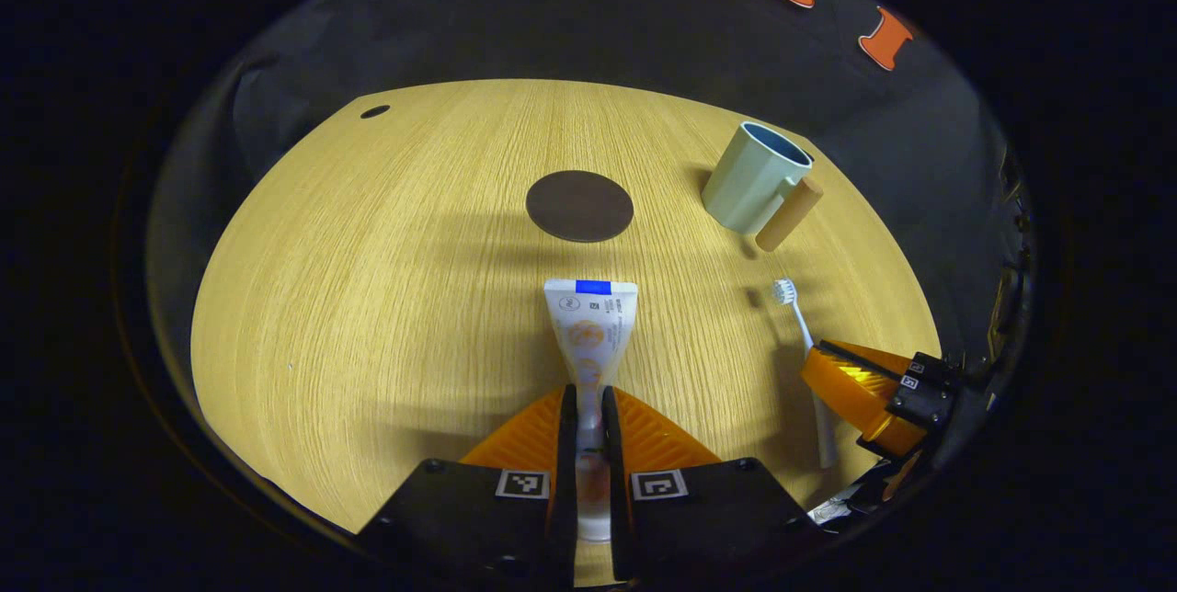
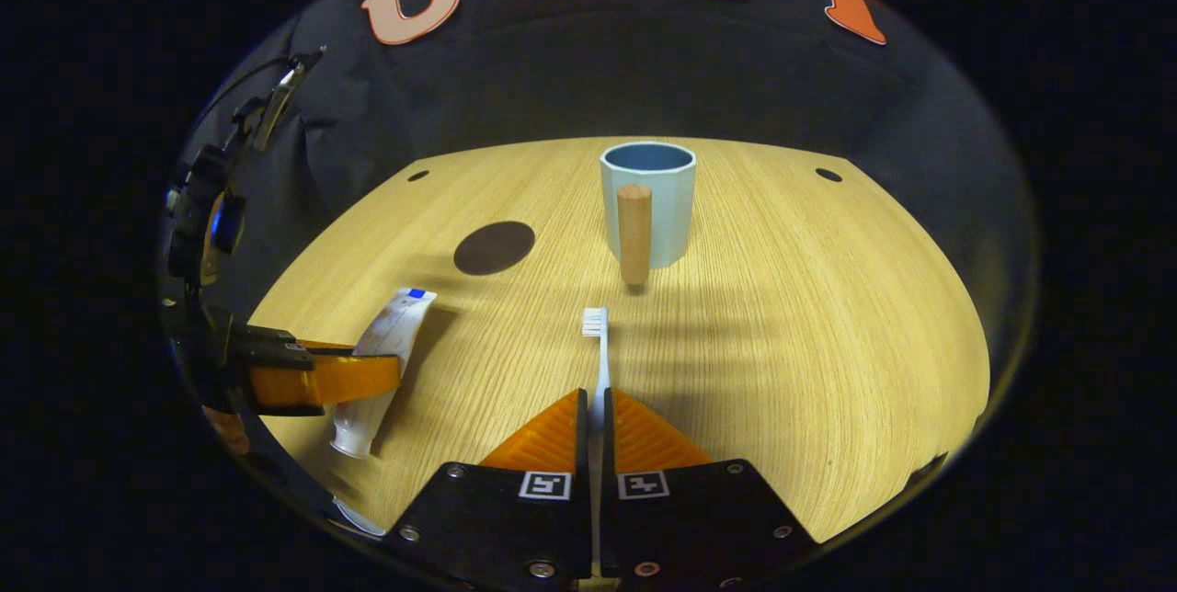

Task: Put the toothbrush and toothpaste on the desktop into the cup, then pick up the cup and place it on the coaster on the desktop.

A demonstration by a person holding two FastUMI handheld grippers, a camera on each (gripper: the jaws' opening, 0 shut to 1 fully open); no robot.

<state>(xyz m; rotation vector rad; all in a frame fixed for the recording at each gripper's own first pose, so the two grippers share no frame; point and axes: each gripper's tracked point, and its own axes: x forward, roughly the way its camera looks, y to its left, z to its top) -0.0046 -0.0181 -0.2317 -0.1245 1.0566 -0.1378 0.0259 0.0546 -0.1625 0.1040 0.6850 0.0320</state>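
A white toothpaste tube [image 1: 589, 325] points away from me, its lower part pinched by my left gripper [image 1: 589, 404], which is shut on it. The tube [image 2: 391, 335] and that gripper [image 2: 368, 376] also appear at the left of the right gripper view. My right gripper [image 2: 598, 408] is shut on the handle of a white toothbrush [image 2: 599, 348], bristles pointing toward the cup. The toothbrush [image 1: 805, 335] and right gripper [image 1: 851, 381] show at the right of the left gripper view. A pale blue-green cup [image 2: 648, 201] with a wooden handle stands upright beyond. A dark round coaster [image 1: 579, 205] lies mid-table.
The wooden desktop [image 2: 828, 316] has small dark holes near its far corners [image 2: 828, 175]. The booth's black cloth wall rises behind the table's far edge. Bare wood lies to the left of the coaster [image 2: 494, 247] and right of the cup [image 1: 756, 178].
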